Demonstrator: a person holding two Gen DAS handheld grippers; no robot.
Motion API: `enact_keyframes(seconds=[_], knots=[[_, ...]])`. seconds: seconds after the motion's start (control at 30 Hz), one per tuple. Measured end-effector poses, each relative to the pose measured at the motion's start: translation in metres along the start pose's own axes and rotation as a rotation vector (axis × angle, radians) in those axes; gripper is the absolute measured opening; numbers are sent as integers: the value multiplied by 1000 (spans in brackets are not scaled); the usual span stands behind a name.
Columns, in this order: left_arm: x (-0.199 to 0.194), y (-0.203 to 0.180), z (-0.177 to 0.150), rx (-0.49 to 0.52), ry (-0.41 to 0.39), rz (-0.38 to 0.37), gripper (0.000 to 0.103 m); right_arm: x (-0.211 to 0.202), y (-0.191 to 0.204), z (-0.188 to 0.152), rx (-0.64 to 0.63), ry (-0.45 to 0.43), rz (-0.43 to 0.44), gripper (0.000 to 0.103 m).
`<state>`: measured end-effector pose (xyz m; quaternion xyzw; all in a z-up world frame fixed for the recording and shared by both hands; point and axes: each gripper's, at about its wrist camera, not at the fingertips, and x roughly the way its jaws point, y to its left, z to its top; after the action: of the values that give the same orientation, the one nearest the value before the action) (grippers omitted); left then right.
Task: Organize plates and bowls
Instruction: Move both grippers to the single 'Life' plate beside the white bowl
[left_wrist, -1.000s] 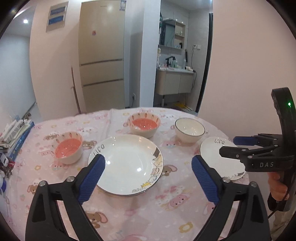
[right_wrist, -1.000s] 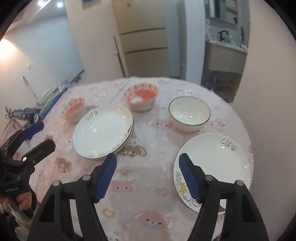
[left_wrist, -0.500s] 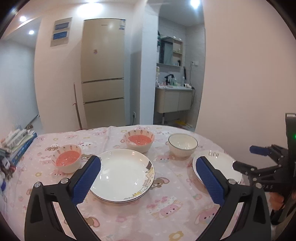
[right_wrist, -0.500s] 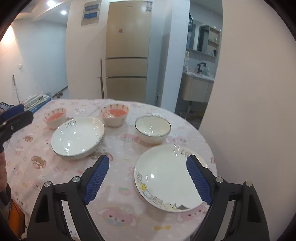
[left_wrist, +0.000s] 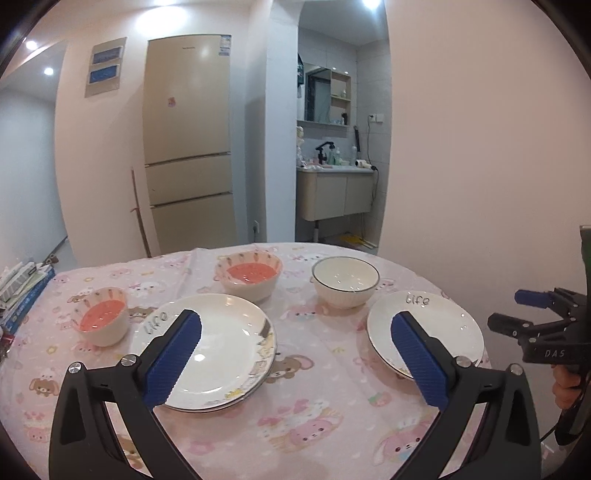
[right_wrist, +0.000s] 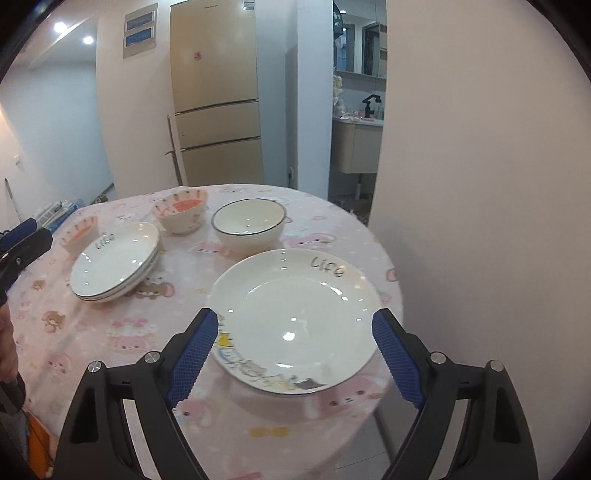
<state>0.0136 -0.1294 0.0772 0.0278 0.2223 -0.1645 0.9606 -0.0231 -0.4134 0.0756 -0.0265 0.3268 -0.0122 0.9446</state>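
A stack of white "life" plates (left_wrist: 218, 343) (right_wrist: 114, 262) lies left of centre on the pink tablecloth. A single white "life" plate (left_wrist: 439, 328) (right_wrist: 295, 317) lies near the table's right edge. A plain white bowl (left_wrist: 345, 282) (right_wrist: 249, 225) stands behind it. Two carrot-pattern bowls with red insides stand at the back (left_wrist: 251, 275) (right_wrist: 181, 212) and at the left (left_wrist: 103, 317) (right_wrist: 79, 229). My left gripper (left_wrist: 295, 354) is open and empty above the table's near side. My right gripper (right_wrist: 291, 358) (left_wrist: 517, 314) is open and empty, its pads either side of the single plate's near rim.
The round table (left_wrist: 314, 424) stands against a pink wall (right_wrist: 480, 184) on the right. Books (left_wrist: 22, 288) are piled at the far left edge. A fridge (left_wrist: 188, 147) and a bathroom doorway are behind the table.
Both grippers drew back and levelled out. The right gripper shifted right and now frames the single plate. The dishes have not moved.
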Motion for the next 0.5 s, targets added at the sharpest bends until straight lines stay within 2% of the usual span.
enact_keyframes(seconds=[0.17, 0.27, 0.37, 0.5], knots=[[32, -25, 2, 29, 82, -36, 102, 10, -33, 8, 86, 37, 52, 87], [52, -33, 5, -17, 148, -60, 102, 23, -55, 11, 134, 63, 60, 87], [68, -36, 7, -70, 163, -66, 102, 40, -72, 10, 181, 109, 127, 76], [93, -48, 2, -41, 187, -49, 102, 60, -89, 2, 237, 123, 100, 71]])
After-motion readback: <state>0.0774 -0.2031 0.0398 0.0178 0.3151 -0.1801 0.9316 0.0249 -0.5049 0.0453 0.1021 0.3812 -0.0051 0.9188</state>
